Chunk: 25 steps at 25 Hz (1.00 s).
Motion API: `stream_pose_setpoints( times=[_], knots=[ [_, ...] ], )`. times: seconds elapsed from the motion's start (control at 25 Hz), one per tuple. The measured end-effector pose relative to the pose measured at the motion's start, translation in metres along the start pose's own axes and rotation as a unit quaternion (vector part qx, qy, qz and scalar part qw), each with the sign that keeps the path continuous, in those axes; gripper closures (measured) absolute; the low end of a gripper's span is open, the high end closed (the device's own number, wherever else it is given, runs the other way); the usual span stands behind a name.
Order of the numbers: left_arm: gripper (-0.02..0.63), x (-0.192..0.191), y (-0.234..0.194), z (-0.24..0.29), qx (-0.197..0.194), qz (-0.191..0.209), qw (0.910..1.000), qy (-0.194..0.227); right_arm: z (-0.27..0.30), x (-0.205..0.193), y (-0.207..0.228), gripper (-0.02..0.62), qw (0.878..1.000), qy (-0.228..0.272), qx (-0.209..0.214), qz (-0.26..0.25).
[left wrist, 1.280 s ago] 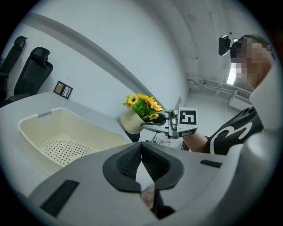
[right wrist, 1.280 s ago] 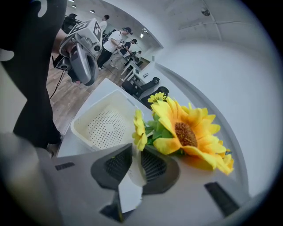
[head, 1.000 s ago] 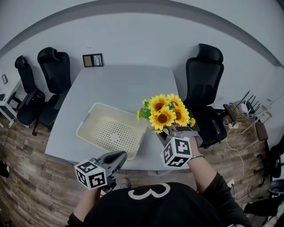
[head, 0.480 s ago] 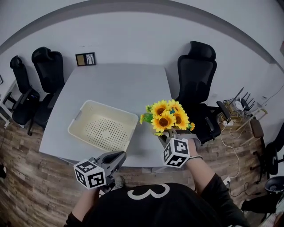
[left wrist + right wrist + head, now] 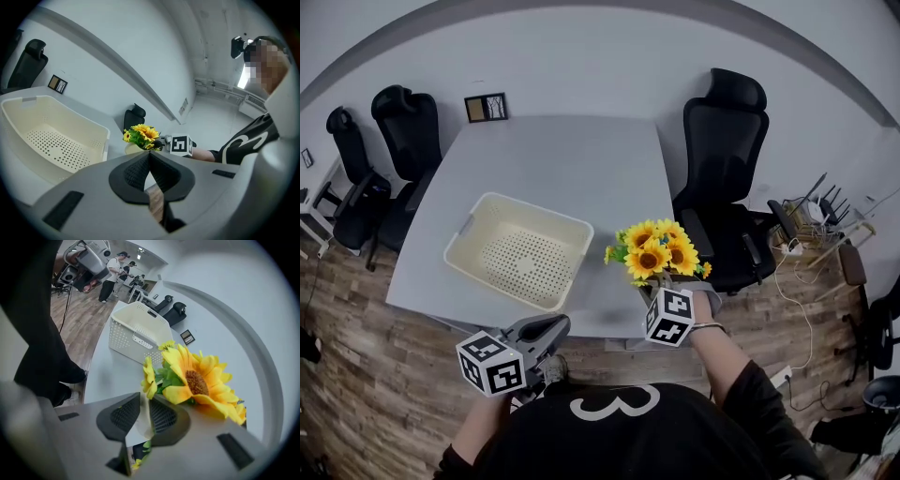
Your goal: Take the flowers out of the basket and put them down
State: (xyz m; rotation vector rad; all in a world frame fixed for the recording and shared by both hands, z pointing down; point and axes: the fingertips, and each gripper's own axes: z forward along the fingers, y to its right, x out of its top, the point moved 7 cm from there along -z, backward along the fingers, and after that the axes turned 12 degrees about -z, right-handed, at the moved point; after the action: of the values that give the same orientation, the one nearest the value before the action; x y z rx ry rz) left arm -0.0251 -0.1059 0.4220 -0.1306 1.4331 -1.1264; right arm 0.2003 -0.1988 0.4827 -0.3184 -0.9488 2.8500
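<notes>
Both grippers sit at the near edge of the worktop, and only one of them is carrying anything. The right gripper (image 5: 653, 289) (image 5: 144, 405) is clamped on the flowers, its jaws pinching a pale strip at the base of the bunch. The left gripper (image 5: 561, 324) (image 5: 149, 157) hangs lower, off the front edge and over the wooden floor (image 5: 356, 328). Its jaws are closed, the pads meeting at their tips with only floor showing below them.

From where I stand the grey worktop (image 5: 562, 159) fills the middle of the room, with a black office chair (image 5: 727, 141) along its right side and two more chairs (image 5: 403, 122) off its far left corner. On the left half of the worktop lies the cream basket (image 5: 534, 208) (image 5: 70, 115) (image 5: 129, 336), set at a slant, its perforated bottom plain to see.

The flowers (image 5: 659, 253) (image 5: 140, 133) (image 5: 197, 380), a bunch of yellow sunflowers with green leaves, are out of the basket. They are upright at the worktop's near right corner, just beside the basket's right end but clear of it. From the left gripper view a pale pot shows under the blooms. I cannot tell whether its base touches the worktop.

Beyond the far left corner, a small dark picture frame (image 5: 486, 107) leans by the wall.
</notes>
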Motion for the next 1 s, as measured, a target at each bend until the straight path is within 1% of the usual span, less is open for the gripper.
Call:
stream_pose_setpoints(
  times=[0.32, 0.56, 0.68, 0.8, 0.88, 1.0],
  knots=[
    [0.594, -0.010, 0.007, -0.005, 0.021, -0.001, 0.9997, -0.009, 0.033, -0.011, -0.034, 0.526, 0.999, -0.001, 0.038, 0.008],
    [0.594, -0.015, 0.010, -0.003, 0.030, -0.004, 0.9994, -0.014, 0.050, -0.017, -0.045, 0.525, 0.999, -0.008, 0.037, -0.004],
    [0.594, -0.016, 0.012, -0.002, 0.031, -0.001, 0.9994, -0.015, 0.056, -0.017, -0.047, 0.525, 0.999, -0.006, 0.034, -0.001],
    [0.594, -0.017, 0.013, -0.004, 0.034, -0.001, 0.9993, -0.015, 0.058, -0.015, -0.045, 0.525, 0.999, -0.004, 0.045, 0.009],
    [0.594, -0.018, 0.013, -0.005, 0.036, -0.002, 0.9993, -0.013, 0.059, -0.017, -0.042, 0.525, 0.998, -0.003, 0.059, 0.024],
    [0.594, -0.022, 0.015, -0.004, 0.035, -0.002, 0.9993, -0.014, 0.060, -0.019, -0.039, 0.525, 0.997, 0.001, 0.067, 0.041]
  ],
)
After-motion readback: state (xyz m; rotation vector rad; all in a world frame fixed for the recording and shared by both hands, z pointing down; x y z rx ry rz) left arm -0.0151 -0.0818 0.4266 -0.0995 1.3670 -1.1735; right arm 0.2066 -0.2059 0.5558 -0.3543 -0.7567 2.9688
